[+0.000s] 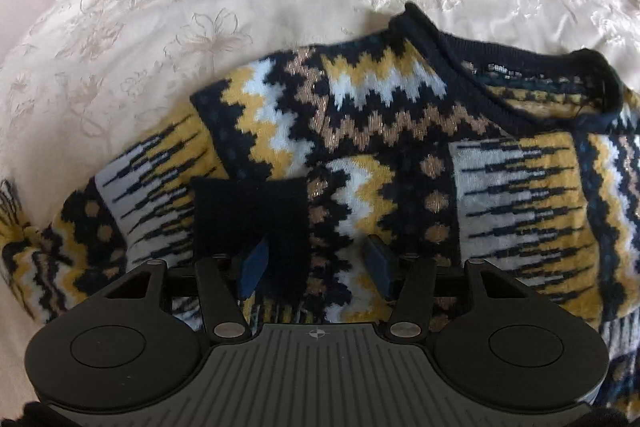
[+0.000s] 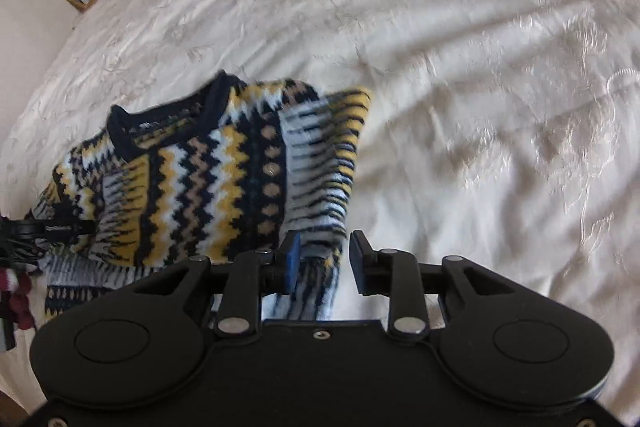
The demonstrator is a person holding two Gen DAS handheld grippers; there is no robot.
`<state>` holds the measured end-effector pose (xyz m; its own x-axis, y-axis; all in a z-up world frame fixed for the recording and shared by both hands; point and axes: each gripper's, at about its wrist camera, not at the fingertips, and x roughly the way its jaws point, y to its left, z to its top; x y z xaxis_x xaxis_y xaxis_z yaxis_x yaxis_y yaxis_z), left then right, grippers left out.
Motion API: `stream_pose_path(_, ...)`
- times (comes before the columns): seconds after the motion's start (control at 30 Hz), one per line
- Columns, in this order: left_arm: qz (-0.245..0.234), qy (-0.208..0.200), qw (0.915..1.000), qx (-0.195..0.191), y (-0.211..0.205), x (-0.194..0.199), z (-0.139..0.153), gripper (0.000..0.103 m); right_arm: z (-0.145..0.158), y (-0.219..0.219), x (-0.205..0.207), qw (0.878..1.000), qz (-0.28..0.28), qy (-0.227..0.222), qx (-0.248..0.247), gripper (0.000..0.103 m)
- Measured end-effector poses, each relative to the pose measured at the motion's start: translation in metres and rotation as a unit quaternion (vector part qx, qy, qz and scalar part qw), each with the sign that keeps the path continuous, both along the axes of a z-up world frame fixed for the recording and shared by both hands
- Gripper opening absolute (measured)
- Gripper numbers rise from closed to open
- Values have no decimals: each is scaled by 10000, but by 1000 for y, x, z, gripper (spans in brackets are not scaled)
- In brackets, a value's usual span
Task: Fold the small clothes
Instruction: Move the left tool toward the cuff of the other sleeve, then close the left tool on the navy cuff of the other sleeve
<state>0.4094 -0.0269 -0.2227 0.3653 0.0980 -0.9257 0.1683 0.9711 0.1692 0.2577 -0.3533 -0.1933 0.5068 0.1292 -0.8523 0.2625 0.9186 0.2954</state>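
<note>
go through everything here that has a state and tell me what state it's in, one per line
Sweater: front up on the bed, partly folded.
Dark cuff: sleeve folded in over the front.
Left gripper: open, over the cuff.
Right gripper: open, sleeve fabric between the fingers.
Bedspread: wrinkled.

Sweater (image 1: 380,147) hem hidden behind gripper body, neck label too small to read, sleeve (image 2: 320,163) motion-blurred
</note>
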Motion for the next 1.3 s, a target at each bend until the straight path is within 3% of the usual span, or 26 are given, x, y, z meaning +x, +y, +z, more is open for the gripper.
stream_pose_path(0.17,137,-70,9996,-221,12,-5,15,52,14,14,19,9992,166,-350,-27,40)
stream_pose_path(0.33,224,-21,9932,-1142,44,-29,23,52,-20,34,43,9986,493,168,-93,40)
stream_pose_path(0.4,314,187,9913,-1264,56,-39,21,55,-33,42,42,9976,576,338,-203,41)
stream_pose_path(0.47,365,196,9918,-1206,62,-50,19,65,-37,48,41,9970,633,307,-328,45)
stream_pose_path(0.57,459,143,9926,-1118,72,-66,22,78,-36,53,41,9968,742,189,-229,76)
stream_pose_path(0.6,524,129,9923,-1119,76,-71,25,78,-34,56,42,9963,829,144,-162,101)
stream_pose_path(0.63,583,110,9918,-1130,81,-76,27,78,-32,61,41,9956,920,98,-161,103)
stream_pose_path(0.93,1310,-479,9858,-938,141,-108,69,85,-9,100,31,9907,1224,-184,-568,103)
stream_pose_path(1.3,1778,-932,9763,-811,266,-69,94,85,11,166,6,9908,1250,-378,-354,103)
